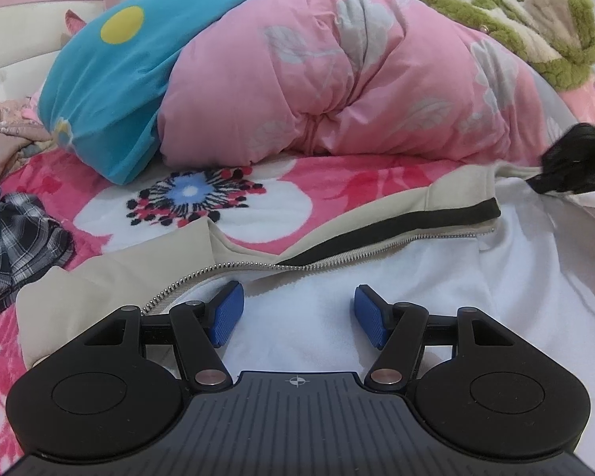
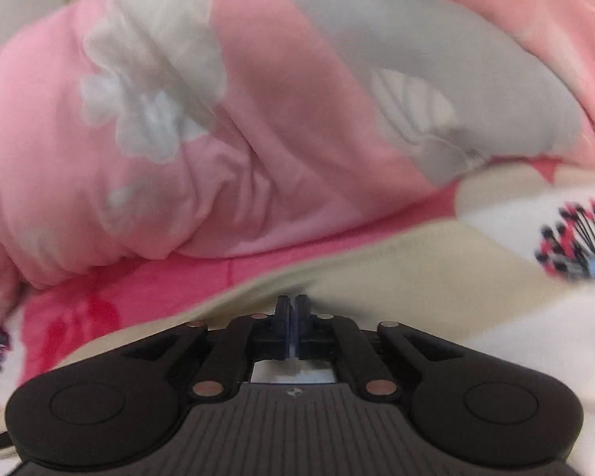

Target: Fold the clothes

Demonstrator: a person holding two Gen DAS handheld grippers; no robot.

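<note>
A beige zip-up jacket (image 1: 377, 206) lies opened on the bed, its white lining (image 1: 416, 277) facing up and a metal zipper (image 1: 258, 265) running along its edge. My left gripper (image 1: 297, 297) is open just above the white lining, with nothing between its blue pads (image 1: 228, 313). The right gripper (image 2: 293, 301) is shut on the jacket's beige fabric (image 2: 396, 273). In the left wrist view the right gripper (image 1: 571, 166) shows as a dark shape at the jacket's far right edge. The right wrist view is blurred.
A pink floral bedspread (image 1: 258, 198) covers the bed. Behind the jacket is a bundled pink quilt (image 1: 337, 79) with a blue pillow (image 1: 107, 91) and a green fleece garment (image 1: 535, 31). Plaid clothing (image 1: 20, 238) and denim lie at the left.
</note>
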